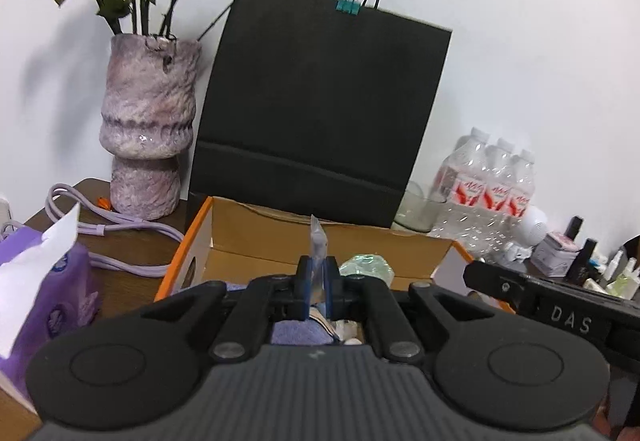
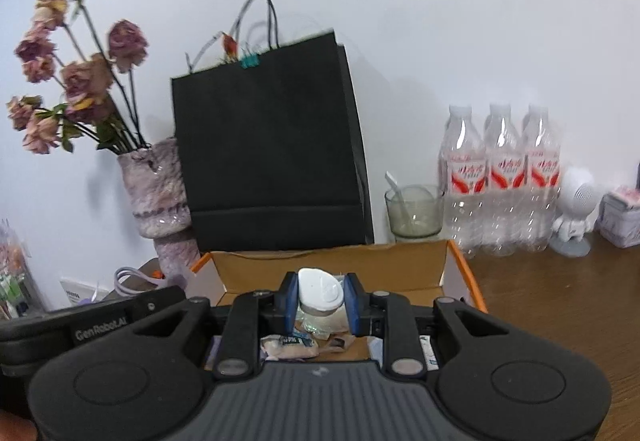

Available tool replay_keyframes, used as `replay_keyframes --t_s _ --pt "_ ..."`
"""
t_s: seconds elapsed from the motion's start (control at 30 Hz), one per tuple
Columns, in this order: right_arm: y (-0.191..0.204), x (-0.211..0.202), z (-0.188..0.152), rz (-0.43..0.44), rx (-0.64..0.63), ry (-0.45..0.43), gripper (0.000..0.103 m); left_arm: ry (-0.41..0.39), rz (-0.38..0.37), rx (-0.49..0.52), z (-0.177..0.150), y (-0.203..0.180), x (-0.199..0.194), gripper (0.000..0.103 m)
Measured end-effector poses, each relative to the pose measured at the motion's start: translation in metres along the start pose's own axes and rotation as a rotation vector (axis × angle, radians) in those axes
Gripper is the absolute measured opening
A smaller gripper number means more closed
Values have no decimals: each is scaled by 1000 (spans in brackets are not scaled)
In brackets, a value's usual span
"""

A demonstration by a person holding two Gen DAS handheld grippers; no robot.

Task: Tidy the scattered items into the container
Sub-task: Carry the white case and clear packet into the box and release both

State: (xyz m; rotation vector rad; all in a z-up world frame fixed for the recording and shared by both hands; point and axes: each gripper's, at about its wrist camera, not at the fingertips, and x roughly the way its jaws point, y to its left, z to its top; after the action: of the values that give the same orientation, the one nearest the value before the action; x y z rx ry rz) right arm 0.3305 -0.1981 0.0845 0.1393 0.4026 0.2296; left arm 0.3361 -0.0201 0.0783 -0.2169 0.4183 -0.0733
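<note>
While my left gripper has its jaws clamped on a thin clear sachet and my right gripper on a small white-capped jar, both above the cardboard box by the counter's back edge, I judge the sachet light and slippery, the jar rigid, best held at its cap.

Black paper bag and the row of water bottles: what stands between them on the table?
A clear glass cup with a white utensil in it stands between the black paper bag and the water bottles, clearest in the right wrist view.
</note>
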Motion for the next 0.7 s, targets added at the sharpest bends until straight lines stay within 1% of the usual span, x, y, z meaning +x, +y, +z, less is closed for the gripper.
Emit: replay_keyframes --t_s 0.17,0.23,0.4,0.6,0.63,0.67,0.7 --pt "-5 19 -7 -19 -13 49 23 25 23 20 -4 -2 16 7" --pt "-5 23 -10 -14 -14 66 23 37 29 27 -7 -3 18 7" --pt "-1 24 -13 -20 -30 73 23 50 48 32 -10 0 19 7" --pt "-3 29 -16 -27 -29 95 23 54 52 32 -11 1 20 8" --pt "-3 30 -17 -27 -27 99 23 54 54 24 -11 2 20 11" --pt "-3 31 -17 -23 -23 104 26 55 61 10 -11 3 21 16" --pt "-4 32 -17 -15 -14 112 36 63 69 -3 -11 4 21 43"
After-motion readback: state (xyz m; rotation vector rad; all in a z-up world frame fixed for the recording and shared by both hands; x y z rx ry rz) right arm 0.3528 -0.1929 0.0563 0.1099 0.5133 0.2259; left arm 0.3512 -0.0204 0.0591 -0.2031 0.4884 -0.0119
